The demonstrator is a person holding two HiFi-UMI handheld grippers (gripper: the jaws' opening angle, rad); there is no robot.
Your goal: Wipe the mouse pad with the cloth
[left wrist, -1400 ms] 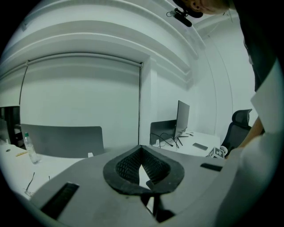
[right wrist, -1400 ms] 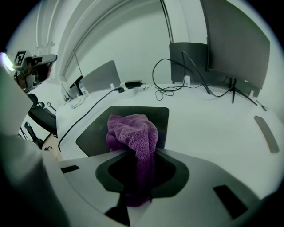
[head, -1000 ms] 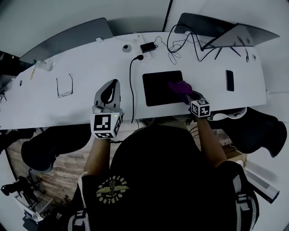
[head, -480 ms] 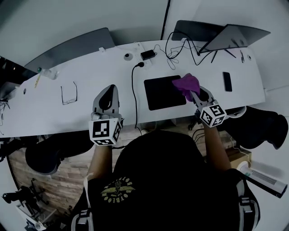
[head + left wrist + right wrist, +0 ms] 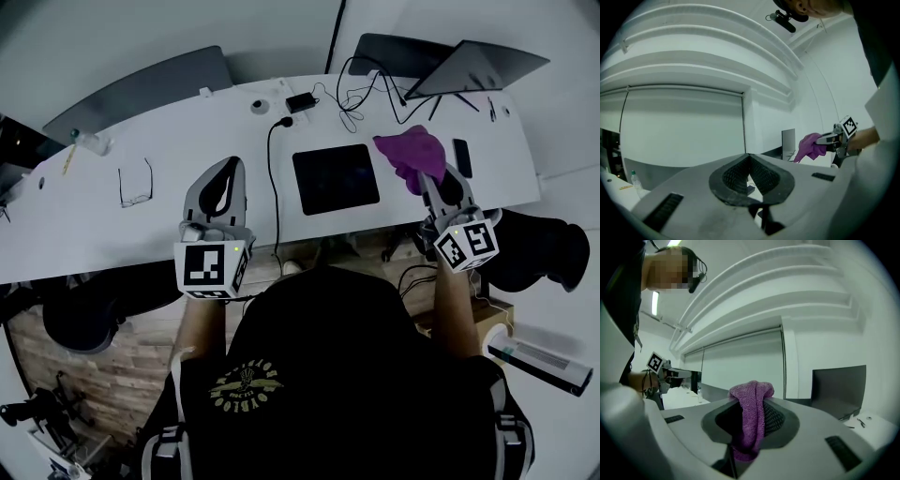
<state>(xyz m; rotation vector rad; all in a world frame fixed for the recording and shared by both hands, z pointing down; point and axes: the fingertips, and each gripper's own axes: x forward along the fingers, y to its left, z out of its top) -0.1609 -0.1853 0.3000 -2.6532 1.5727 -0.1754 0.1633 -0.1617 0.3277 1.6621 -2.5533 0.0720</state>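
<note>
head view: purple cloth (image 5: pixel 411 153) held just right of the mouse pad (image 5: pixel 336 178), apart from it
the right gripper (image 5: pixel 424 173) has its jaws clamped on the cloth, which bunches up between them and droops below. the left gripper (image 5: pixel 228 172) is over the white desk (image 5: pixel 169 220), left of the pad, its jaws closed tip to tip with nothing between them.

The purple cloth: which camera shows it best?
The right gripper view: the cloth fills the middle, pinched between the jaws. The head view shows the cloth bunched, right of the mouse pad. The left gripper view shows it small, far off.
</note>
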